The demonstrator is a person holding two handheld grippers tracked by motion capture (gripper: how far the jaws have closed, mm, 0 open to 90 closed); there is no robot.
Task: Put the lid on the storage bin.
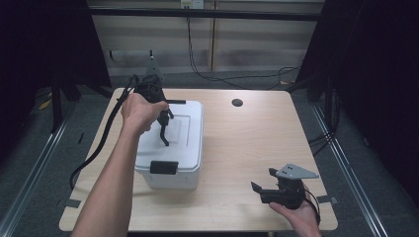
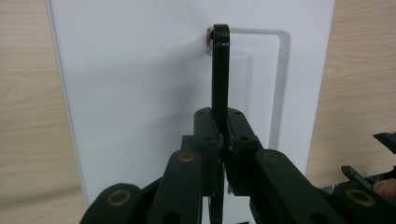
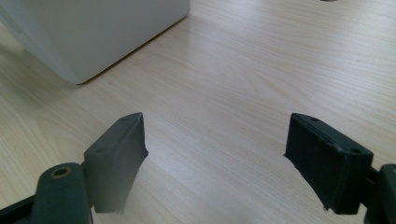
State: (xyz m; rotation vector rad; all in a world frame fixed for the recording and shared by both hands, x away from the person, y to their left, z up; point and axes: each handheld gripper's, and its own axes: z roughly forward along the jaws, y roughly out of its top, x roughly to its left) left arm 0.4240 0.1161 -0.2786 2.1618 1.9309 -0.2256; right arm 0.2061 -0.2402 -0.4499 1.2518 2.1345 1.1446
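A white lidded box [image 1: 185, 148] stands on the left half of the wooden table [image 1: 247, 143], with a black latch [image 1: 164, 167] on its near side. Its thin black handle [image 1: 164, 134] is raised off the lid. My left gripper [image 1: 165, 118] hangs over the lid, shut on that handle. In the left gripper view the handle [image 2: 220, 70] runs edge-on from its pivot down into the gripper [image 2: 223, 122], above the white lid [image 2: 140, 93]. My right gripper [image 1: 263, 179] is held low at the table's front right, open, nothing in it. In its own view, that gripper [image 3: 215, 158] faces bare wood, the box corner [image 3: 93, 32] far left.
A small dark round hole [image 1: 237, 102] sits in the tabletop at the back centre. A thick black cable [image 1: 99, 148] trails from the left gripper off the table's left edge. Wires [image 1: 237, 76] lie on the floor behind the table. Dark curtains close both sides.
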